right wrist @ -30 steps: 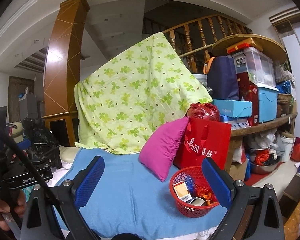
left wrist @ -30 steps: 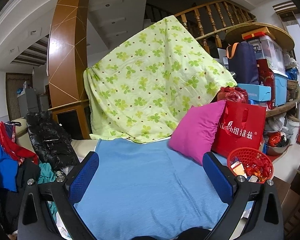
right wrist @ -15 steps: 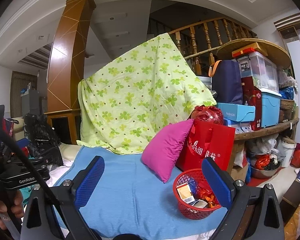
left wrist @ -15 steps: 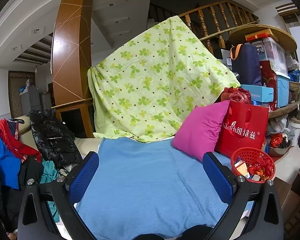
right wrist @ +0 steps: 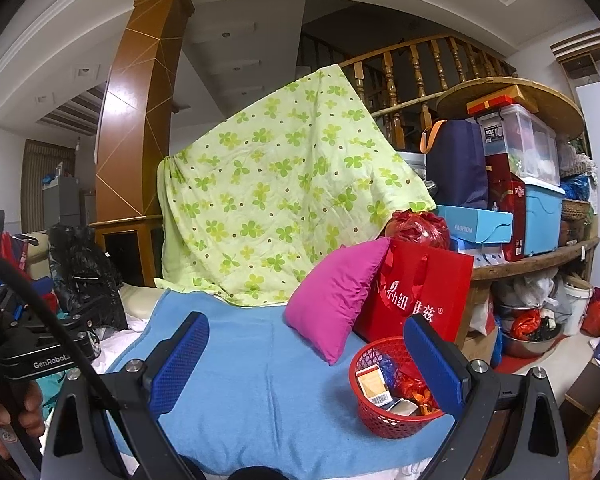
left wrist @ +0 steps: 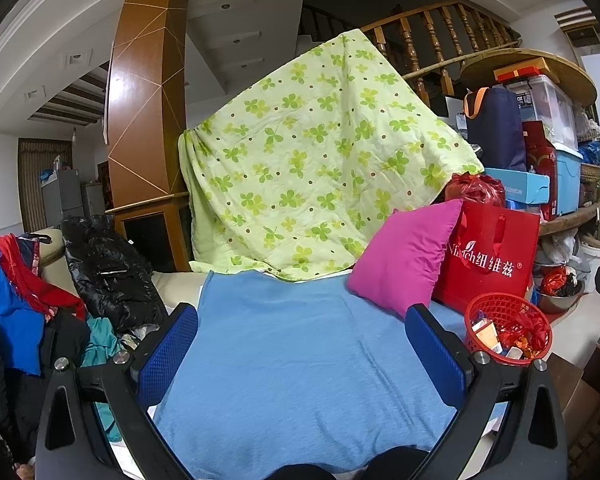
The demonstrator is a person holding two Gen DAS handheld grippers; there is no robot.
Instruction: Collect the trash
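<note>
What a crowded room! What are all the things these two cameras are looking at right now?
Blanket: one, blue, spread flat in the foreground.
Quilt: one, light green with clover print, draped over the stair railing.
Pillow: one, magenta, leaning on the red bag.
Paper bag: one, red with white lettering, upright behind the basket.
Basket: one, red mesh, on the blanket's right edge, holding small boxes and wrappers.
Jacket: one, shiny black, heaped at left.
Storage boxes: several, blue and clear, stacked on the right shelf.
Left gripper: open, blue pads, nothing held.
Right gripper: open, blue pads, nothing held.
</note>
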